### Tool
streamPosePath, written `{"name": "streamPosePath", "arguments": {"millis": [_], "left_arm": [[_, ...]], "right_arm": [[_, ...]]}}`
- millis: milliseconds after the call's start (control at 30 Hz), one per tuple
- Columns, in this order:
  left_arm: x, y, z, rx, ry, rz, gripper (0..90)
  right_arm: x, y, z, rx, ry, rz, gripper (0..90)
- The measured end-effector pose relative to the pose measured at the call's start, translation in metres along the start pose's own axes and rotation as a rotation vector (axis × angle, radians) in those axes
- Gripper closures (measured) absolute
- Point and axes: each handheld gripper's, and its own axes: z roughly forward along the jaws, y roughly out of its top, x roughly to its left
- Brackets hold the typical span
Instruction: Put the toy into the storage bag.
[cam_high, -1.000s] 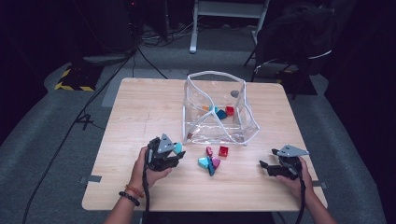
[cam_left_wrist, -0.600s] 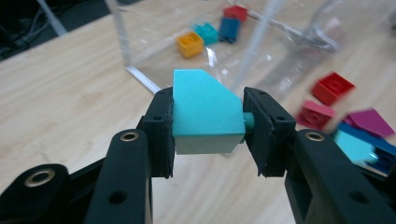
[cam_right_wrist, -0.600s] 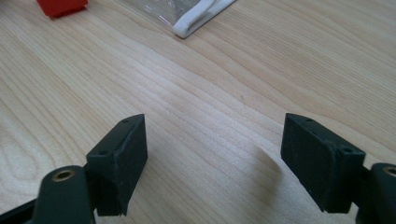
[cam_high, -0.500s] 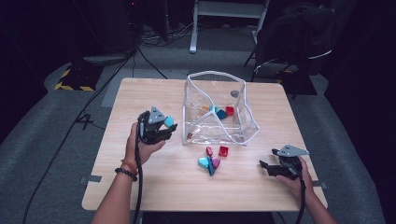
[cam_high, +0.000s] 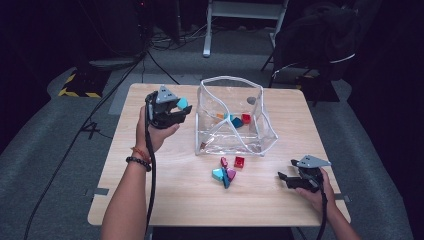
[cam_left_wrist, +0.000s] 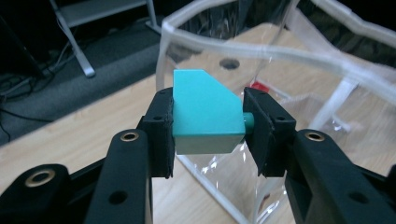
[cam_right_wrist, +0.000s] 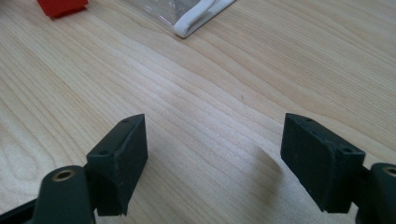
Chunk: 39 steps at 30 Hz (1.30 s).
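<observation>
My left gripper (cam_high: 181, 107) is raised above the table's left half, shut on a teal block (cam_left_wrist: 205, 112) with one cut corner, just left of the clear plastic bag (cam_high: 232, 117). In the left gripper view the bag's white rim (cam_left_wrist: 243, 44) lies right behind the block. Several small blocks lie inside the bag, among them a red one (cam_high: 246, 118). In front of the bag sit a red block (cam_high: 239, 161), a teal block (cam_high: 218, 174) and a magenta block (cam_high: 230, 174). My right gripper (cam_high: 284, 179) rests low at the table's front right, open, with bare wood between its pads (cam_right_wrist: 119, 158).
The wooden table (cam_high: 165, 200) stands on grey carpet. Cables run across the floor at the back left. A dark chair (cam_high: 320, 40) and a white stand are behind the table. A corner of the bag (cam_right_wrist: 198, 21) and a red block (cam_right_wrist: 63, 7) lie ahead of the right gripper.
My left gripper has risen from the table's front and travelled back and up with the teal block, ending beside the bag's left wall. The right gripper has stayed where it was.
</observation>
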Motion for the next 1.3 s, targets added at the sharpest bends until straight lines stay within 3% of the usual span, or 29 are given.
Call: {"name": "streamPosePath", "arguments": {"millis": [133, 400, 733, 933, 1300], "left_arm": [[-0.004, 0.018, -0.002, -0.02, -0.001, 0.013, 57.1], [-0.02, 0.051, -0.001, -0.062, -0.051, 0.043, 57.1], [-0.048, 0.081, 0.02, -0.061, -0.121, 0.089, 57.1], [-0.064, 0.09, 0.04, -0.043, -0.151, 0.106, 57.1], [-0.075, 0.09, 0.068, 0.005, -0.165, 0.108, 57.0]], "right_arm": [[0.0, 0.0, 0.0, 0.001, 0.001, 0.0, 23.8], [0.0, 0.0, 0.0, 0.001, 0.002, 0.0, 23.8], [0.0, 0.0, 0.0, 0.002, 0.003, 0.001, 23.8], [0.0, 0.0, 0.0, 0.001, 0.003, 0.001, 23.8], [-0.001, 0.0, 0.0, 0.002, 0.006, 0.002, 23.8]]}}
